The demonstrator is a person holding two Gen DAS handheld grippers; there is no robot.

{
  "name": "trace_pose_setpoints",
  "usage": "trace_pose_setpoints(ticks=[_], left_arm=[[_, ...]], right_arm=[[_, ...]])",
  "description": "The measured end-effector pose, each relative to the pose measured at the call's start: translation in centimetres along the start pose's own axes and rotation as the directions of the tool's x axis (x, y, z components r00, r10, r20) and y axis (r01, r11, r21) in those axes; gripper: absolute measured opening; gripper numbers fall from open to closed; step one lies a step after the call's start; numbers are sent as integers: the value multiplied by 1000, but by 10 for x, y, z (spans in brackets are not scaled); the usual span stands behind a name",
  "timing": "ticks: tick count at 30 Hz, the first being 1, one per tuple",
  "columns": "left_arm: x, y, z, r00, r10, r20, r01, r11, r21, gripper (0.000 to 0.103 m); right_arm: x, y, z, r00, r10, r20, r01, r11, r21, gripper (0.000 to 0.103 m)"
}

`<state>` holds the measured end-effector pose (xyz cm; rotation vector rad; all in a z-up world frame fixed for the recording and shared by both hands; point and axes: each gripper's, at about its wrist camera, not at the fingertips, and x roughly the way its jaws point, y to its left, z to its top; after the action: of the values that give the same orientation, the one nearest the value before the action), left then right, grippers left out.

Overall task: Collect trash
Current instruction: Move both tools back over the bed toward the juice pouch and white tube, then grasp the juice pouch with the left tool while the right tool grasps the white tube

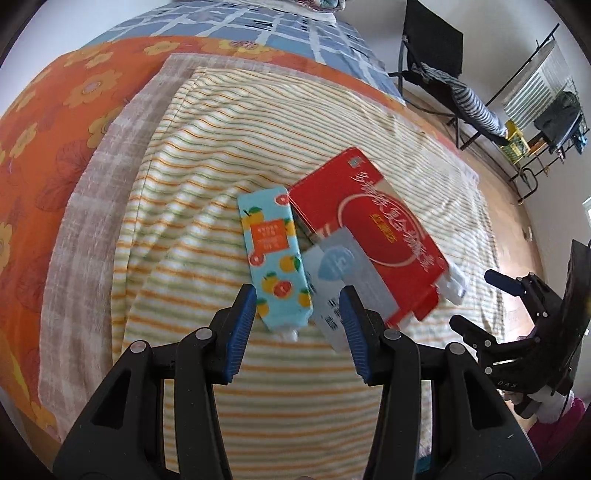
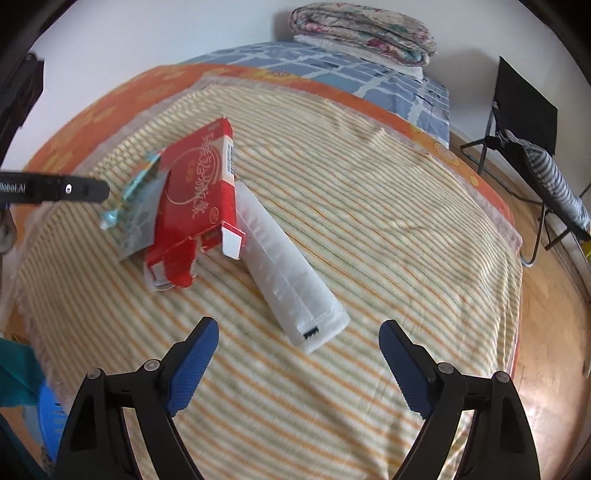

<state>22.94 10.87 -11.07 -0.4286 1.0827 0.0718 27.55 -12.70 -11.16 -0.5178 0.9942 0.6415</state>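
Note:
Trash lies on a striped blanket (image 1: 229,155) on a bed. A light-blue carton with orange fruit prints (image 1: 275,258) lies beside a grey-blue foil pouch (image 1: 341,273) and a torn red box (image 1: 369,225). My left gripper (image 1: 297,306) is open, its fingers either side of the blue carton's near end and the pouch. In the right wrist view the red box (image 2: 192,199) rests partly on a long white translucent pouch (image 2: 288,273). My right gripper (image 2: 299,345) is open and empty, just short of the white pouch's near end.
An orange flowered sheet (image 1: 55,122) and a blue checked quilt (image 2: 332,70) lie beyond the blanket, with a folded floral quilt (image 2: 362,33) at the wall. A black chair (image 2: 524,122) and a metal rack (image 1: 535,122) stand on the wood floor. A blue basket (image 2: 51,417) is low left.

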Motion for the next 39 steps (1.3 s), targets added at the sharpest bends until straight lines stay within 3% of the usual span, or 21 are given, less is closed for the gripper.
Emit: trace_pose_setpoints(ticks=[4,10,14,16,25,30,32,34,39], left_arm=[[12,7,6,999,36,-15,-36,999,-15,48],[28,18,9,999,-1,-52,-3,997,-71,48],[33,17,12,999,7,-44,-10,998,-59,47],[34,16,13,999,21,-35,-22,999,-49,39],[32,17,16,997,79,0,-79,997,5,37],[30,23,15,995,98,9,-98,995,7,37],[29,26,15,994,104,12,-104,995,0,37],[26,29,15,994,110,17,-110,994,-6,37],[22,28,14,994,110,26,-110,994,0,37]], right_arm=[[13,-4,6,1000,-3,-6,3,1000,-7,86],[26,-10,16,1000,21,-1,-21,1000,10,85],[32,-9,21,999,40,2,-40,999,14,82],[36,-6,23,999,43,0,-43,999,5,80],[50,2,35,998,65,15,-65,998,-20,77],[51,0,42,993,112,41,-112,994,10,51],[51,-1,42,993,107,42,-108,994,27,33],[51,-8,42,994,104,39,-106,992,63,22],[48,-34,33,990,138,40,-144,968,207,14]])
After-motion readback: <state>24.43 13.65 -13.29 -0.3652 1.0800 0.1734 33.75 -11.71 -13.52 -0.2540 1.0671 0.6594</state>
